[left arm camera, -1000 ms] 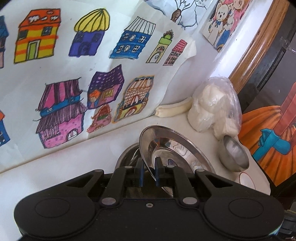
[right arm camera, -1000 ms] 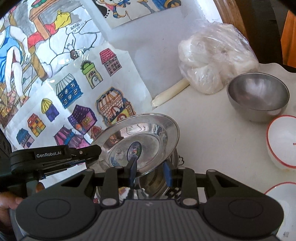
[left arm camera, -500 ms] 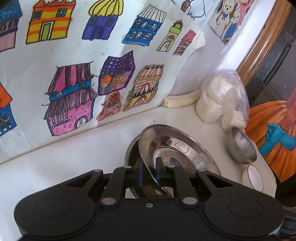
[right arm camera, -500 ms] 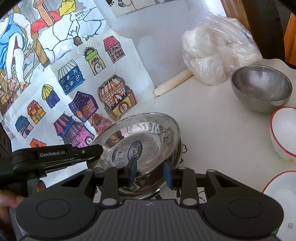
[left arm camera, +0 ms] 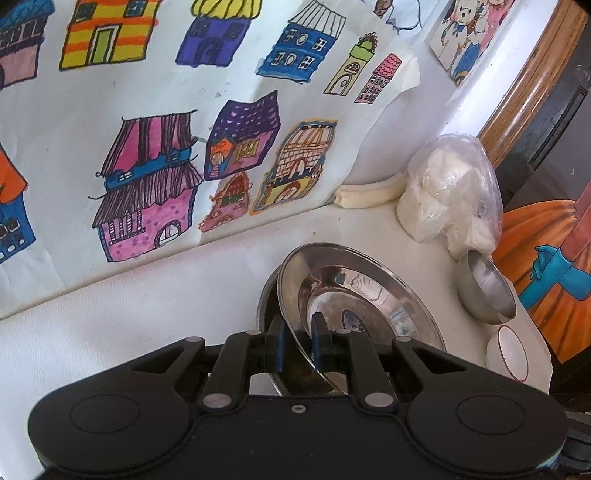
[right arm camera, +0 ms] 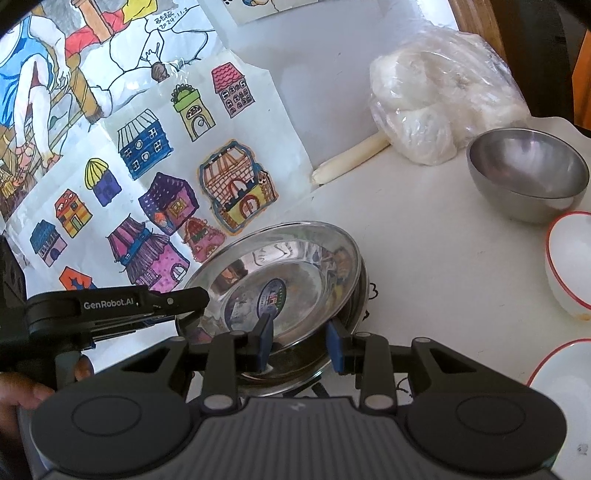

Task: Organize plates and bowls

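"GenRobot.AI" on left hand-held gripper (right arm camera: 192, 301)

Steel plate (right arm camera: 280, 273) tilted on another dish (right arm camera: 354, 306); behind-right — steel bowl (right arm camera: 528, 173); bagged dough (right arm camera: 439, 107) behind it.

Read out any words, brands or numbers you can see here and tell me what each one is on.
"GenRobot.AI": white letters on the side of the left gripper, right wrist view.
"2024.11.2": handwritten date on the large drawing on the wall; the handwritten characters above it are too unclear to read.
Round sticker inside the steel plate: print too small and blurred to read.
Nothing else legible.
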The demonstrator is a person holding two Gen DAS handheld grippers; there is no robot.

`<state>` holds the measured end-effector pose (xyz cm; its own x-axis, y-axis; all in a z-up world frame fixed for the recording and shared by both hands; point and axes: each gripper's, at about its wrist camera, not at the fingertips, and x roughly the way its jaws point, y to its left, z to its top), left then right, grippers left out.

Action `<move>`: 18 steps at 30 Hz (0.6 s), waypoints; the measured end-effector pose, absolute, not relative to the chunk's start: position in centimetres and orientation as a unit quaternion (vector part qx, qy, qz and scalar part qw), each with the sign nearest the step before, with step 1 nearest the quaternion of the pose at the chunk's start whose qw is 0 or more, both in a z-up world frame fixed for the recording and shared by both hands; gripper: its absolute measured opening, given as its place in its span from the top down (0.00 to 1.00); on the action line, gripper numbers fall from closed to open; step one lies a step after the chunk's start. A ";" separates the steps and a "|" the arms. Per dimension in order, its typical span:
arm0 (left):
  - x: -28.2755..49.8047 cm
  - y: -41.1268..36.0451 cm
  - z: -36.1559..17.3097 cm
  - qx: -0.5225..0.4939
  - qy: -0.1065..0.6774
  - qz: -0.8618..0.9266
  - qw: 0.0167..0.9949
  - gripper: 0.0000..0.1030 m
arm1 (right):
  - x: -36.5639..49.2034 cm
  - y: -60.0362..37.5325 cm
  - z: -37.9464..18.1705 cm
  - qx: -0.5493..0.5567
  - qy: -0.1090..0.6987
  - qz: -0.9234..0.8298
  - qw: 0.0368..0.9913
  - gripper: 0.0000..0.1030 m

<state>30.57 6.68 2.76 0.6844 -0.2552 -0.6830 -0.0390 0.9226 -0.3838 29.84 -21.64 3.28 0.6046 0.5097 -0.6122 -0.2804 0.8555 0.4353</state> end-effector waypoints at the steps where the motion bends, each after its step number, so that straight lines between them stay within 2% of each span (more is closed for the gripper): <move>1: 30.5 6.7 2.7 -0.188 0.394 -0.060 0.898 0.85 | 29.8 -21.6 3.3 0.148 0.384 0.224 0.883 0.66; 10: 30.3 6.9 2.6 -0.190 0.394 -0.059 0.897 0.84 | 29.9 -21.4 3.5 0.135 0.384 0.231 0.883 0.63; 18: 30.0 6.9 2.6 -0.189 0.394 -0.061 0.897 0.84 | 29.3 -20.8 3.9 0.099 0.379 0.228 0.891 0.55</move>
